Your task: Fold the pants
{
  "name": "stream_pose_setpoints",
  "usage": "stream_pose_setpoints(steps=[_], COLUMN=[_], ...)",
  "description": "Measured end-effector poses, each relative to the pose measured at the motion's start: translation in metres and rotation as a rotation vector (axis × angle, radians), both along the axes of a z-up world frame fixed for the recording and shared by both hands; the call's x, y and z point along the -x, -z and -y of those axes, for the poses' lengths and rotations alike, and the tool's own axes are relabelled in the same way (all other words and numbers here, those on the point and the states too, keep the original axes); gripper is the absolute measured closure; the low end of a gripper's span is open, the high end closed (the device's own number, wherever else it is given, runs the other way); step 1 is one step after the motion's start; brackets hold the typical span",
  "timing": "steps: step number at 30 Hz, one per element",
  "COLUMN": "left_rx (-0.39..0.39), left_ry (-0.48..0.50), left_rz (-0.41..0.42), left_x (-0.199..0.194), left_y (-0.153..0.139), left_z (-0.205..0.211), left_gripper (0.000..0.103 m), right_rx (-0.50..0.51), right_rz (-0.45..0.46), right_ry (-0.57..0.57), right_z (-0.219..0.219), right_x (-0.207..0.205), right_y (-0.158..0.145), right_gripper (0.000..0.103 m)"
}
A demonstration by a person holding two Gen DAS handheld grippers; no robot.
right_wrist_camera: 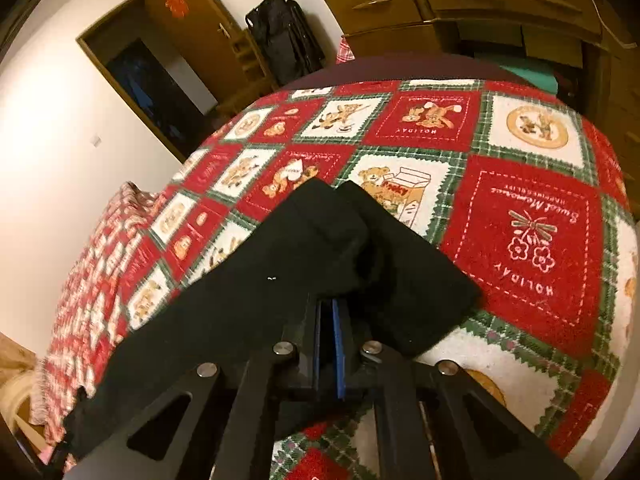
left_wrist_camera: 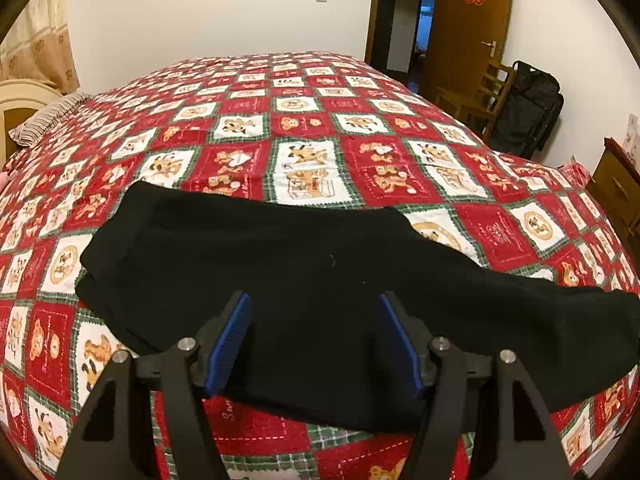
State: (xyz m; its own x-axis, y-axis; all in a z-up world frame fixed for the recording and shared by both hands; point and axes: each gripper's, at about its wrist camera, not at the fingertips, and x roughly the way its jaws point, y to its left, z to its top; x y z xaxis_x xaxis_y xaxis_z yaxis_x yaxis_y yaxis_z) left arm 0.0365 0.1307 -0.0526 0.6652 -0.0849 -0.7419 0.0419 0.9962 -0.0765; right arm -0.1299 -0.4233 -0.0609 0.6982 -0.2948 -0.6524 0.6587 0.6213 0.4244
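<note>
**Right claw pinches the leg end, left claw waits open**

The left claw (left_wrist_camera: 315, 340) stands wide open, its blue pads (left_wrist_camera: 230, 340) spread apart just above the near part of the black pants (left_wrist_camera: 280, 264), gripping nothing. From this side the pants lie stretched across the red patchwork bedspread (left_wrist_camera: 304, 132), one end off to the left, the other trailing away to the right. Plenty of bare bedspread lies beyond them toward the far wall, and the near edge of the bed is not in view.

From the other side, the right claw (right_wrist_camera: 335, 320) looks closed on the pants (right_wrist_camera: 248, 292), its pads nearly together with black cloth bunched around the tips, seemingly near the leg ends; the exact pinch is hidden by the fabric. The leg ends lie to the right of the claw, and the bed's edge runs not far past them, with a wooden dresser (right_wrist_camera: 460, 4) beyond.

I judge the fold is only starting: the right claw has its hold, the left must close on cloth, then both carry one end over the other, staying clear of that edge.
</note>
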Motion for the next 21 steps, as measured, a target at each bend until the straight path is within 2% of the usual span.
stream_pose_setpoints(steps=[6,9,13,15,17,19,21], left_rx=[0.002,0.002,0.003,-0.001,-0.006,-0.021,-0.052], left_ry=[-0.005,0.005,0.03,0.05,0.069,0.103,0.139], left_rz=[-0.005,0.001,0.009,0.008,0.012,0.021,0.04], left_x=[-0.002,-0.002,-0.003,-0.004,-0.002,0.002,0.008], left_y=[0.0,-0.002,-0.004,-0.003,-0.004,-0.007,-0.009], left_z=[-0.002,-0.001,0.004,0.009,0.014,0.021,0.028], left_gripper=[0.034,0.035,0.035,0.034,0.034,0.034,0.034], right_rx=[0.064,0.079,0.02,0.035,0.065,0.009,-0.039], right_rz=[0.046,0.013,-0.001,0.001,-0.035,-0.032,-0.02], right_ry=[-0.003,0.021,0.027,-0.005,-0.059,-0.065,-0.018], right_z=[-0.019,-0.019,-0.003,0.002,0.006,0.014,0.022], right_x=[0.038,0.054,0.054,0.043,0.028,0.029,0.041], right_y=[-0.023,-0.021,0.001,0.003,0.001,-0.001,-0.006], right_gripper=[0.098,0.098,0.098,0.098,0.097,0.094,0.089])
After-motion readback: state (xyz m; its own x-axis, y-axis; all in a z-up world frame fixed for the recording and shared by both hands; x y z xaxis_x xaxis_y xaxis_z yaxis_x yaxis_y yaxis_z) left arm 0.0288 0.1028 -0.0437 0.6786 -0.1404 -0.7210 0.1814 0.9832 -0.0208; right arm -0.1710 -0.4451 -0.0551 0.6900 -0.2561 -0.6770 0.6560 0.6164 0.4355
